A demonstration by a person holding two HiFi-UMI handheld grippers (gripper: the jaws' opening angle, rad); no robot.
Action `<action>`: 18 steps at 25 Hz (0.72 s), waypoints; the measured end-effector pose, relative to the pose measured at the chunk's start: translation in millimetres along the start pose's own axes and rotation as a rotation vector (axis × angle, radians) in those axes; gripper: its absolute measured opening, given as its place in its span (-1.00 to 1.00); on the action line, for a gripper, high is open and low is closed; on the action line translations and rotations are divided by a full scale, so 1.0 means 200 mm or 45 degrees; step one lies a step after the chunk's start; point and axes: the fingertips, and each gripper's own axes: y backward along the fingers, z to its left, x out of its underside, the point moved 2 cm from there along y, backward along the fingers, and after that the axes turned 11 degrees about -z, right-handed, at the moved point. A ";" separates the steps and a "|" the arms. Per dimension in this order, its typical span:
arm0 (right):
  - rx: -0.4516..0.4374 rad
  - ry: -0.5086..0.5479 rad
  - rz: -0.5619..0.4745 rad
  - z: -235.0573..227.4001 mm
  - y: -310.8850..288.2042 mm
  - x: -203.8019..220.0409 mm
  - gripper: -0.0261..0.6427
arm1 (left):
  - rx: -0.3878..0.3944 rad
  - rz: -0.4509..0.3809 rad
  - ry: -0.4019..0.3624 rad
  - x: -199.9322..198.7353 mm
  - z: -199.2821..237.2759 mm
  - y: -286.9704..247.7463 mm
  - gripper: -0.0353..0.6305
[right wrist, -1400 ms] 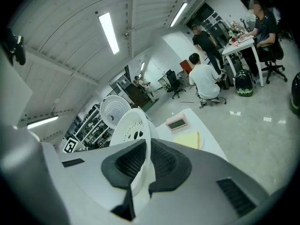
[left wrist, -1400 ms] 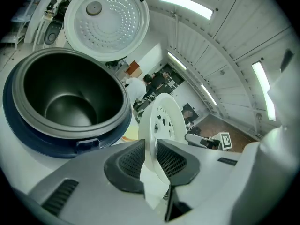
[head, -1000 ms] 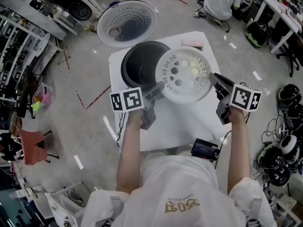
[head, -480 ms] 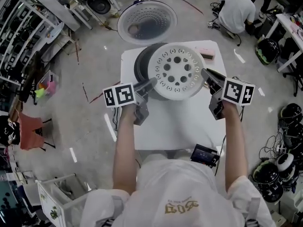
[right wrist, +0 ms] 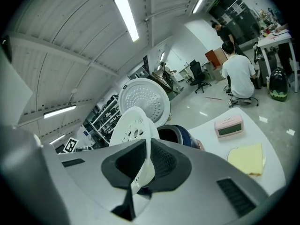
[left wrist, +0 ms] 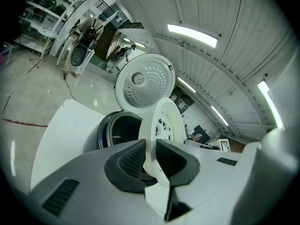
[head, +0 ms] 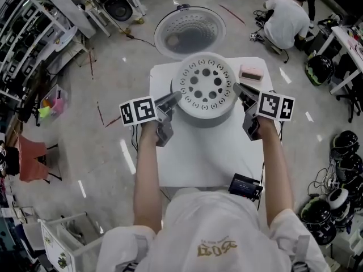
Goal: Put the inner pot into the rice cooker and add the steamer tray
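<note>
Head view: a second ago the steamer tray (head: pixel 204 85) hung to the right of the rice cooker (head: pixel 195 118), whose dark mouth lay bare. Now the tray sits squarely over that mouth and hides it. Only the cooker's grey wall shows below the tray's near edge, and the open lid (head: pixel 190 32) stands at the far side. The left gripper (head: pixel 174 98) pinches the tray's left rim and the right gripper (head: pixel 238 88) its right rim. Both have travelled towards the far end of the white table (head: pixel 210 157) along with the tray.

Left gripper view: the jaws stand narrow, with the pads pressed on the thin white rim of the tray. Left of the tray the cooker's opening is still visible, so I judge the tray is held above it and not yet seated. A paler rim inside the opening suggests the inner pot is already in, though I cannot be sure.

Right gripper view: these jaws are also nearly together, clamped on the opposite rim. The cooker shows just beyond the tray. A pink clock (right wrist: pixel 228 125) and a yellow cloth (right wrist: pixel 246 158) lie on the table to the right, well clear.

The carry looks finished; what is left is lowering the tray level into the pot and letting go
</note>
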 end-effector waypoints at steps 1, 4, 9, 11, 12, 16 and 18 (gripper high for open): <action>0.006 -0.001 0.004 0.00 -0.02 0.01 -0.79 | -0.002 0.005 0.002 -0.01 0.02 0.00 -0.64; 0.024 -0.007 0.017 -0.02 -0.08 0.03 -0.79 | -0.012 0.028 0.002 -0.02 0.08 -0.02 -0.64; 0.064 -0.004 0.041 -0.05 -0.13 0.07 -0.79 | -0.019 0.065 -0.001 -0.03 0.15 -0.06 -0.63; 0.079 0.011 0.047 -0.07 -0.15 0.08 -0.79 | -0.021 0.077 -0.010 -0.03 0.17 -0.08 -0.64; 0.089 0.022 0.052 -0.08 -0.15 0.09 -0.79 | -0.025 0.084 -0.016 -0.02 0.18 -0.09 -0.64; 0.127 0.035 0.056 -0.12 -0.14 0.11 -0.78 | -0.034 0.107 -0.028 0.01 0.20 -0.12 -0.64; 0.139 0.047 0.058 -0.15 -0.15 0.10 -0.78 | -0.037 0.110 -0.032 0.01 0.20 -0.15 -0.63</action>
